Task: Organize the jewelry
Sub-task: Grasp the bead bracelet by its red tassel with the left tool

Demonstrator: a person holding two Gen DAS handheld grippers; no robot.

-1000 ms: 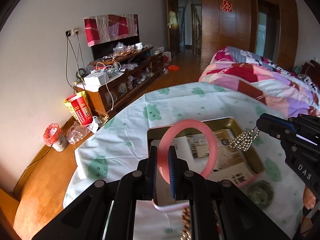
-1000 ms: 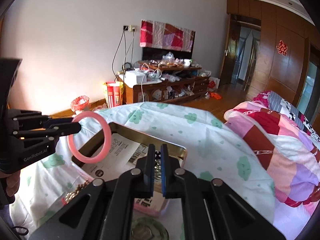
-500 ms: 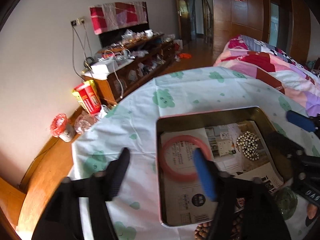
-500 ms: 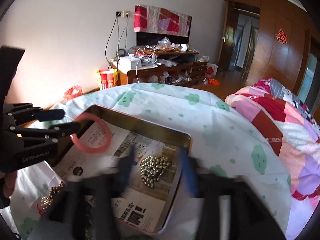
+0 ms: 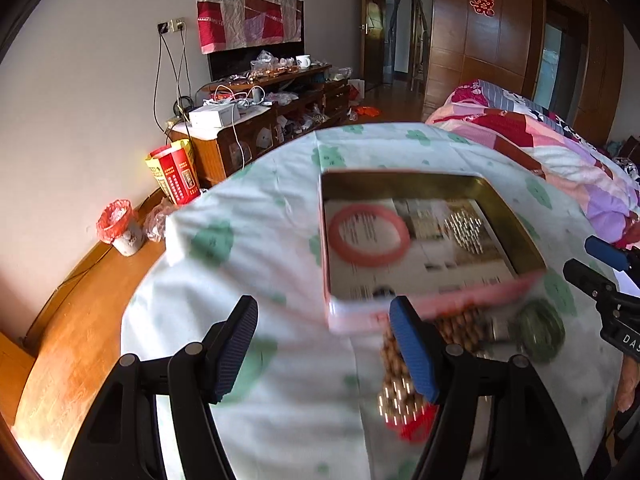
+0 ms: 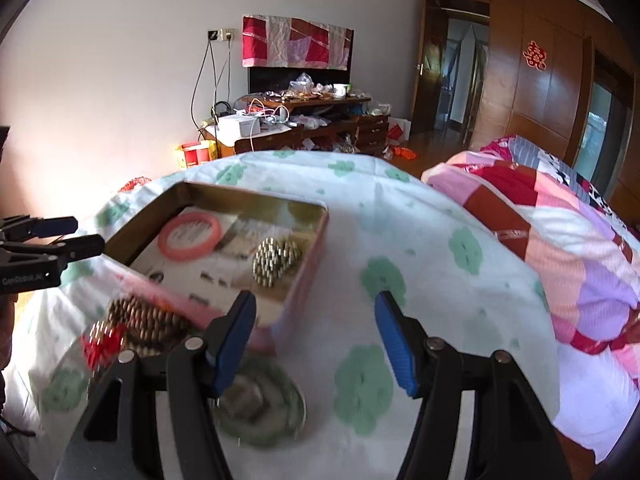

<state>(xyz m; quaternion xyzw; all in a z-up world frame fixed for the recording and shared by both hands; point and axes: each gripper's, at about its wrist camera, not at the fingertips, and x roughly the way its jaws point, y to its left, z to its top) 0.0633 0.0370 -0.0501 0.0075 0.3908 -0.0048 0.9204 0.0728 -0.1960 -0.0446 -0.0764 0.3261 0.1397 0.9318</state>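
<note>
A pink-sided tin (image 5: 432, 304) (image 6: 308, 256) with a gold inside lies on the cloud-print cloth. In it lie a pink bangle (image 5: 369, 235) (image 6: 189, 237) and a heap of silver beads (image 5: 464, 229) (image 6: 276, 261). In front of the tin lie a brown bead string with a red tassel (image 5: 404, 392) (image 6: 140, 326) and a green bangle (image 5: 540, 330) (image 6: 260, 404). My left gripper (image 5: 324, 348) is open and empty, drawn back before the tin. My right gripper (image 6: 316, 340) is open and empty, above the green bangle's edge.
The cloth-covered table (image 5: 260, 264) drops off to a wooden floor (image 5: 72, 320) at the left. A quilted bed (image 6: 560, 232) stands at the right. A cluttered TV cabinet (image 5: 256, 120) and a red bin (image 5: 120, 226) stand by the far wall.
Both grippers opened. The left let the pink bangle fall into the tin and the right let the silver beads fall there. Both grippers have since drawn back from the tin.
</note>
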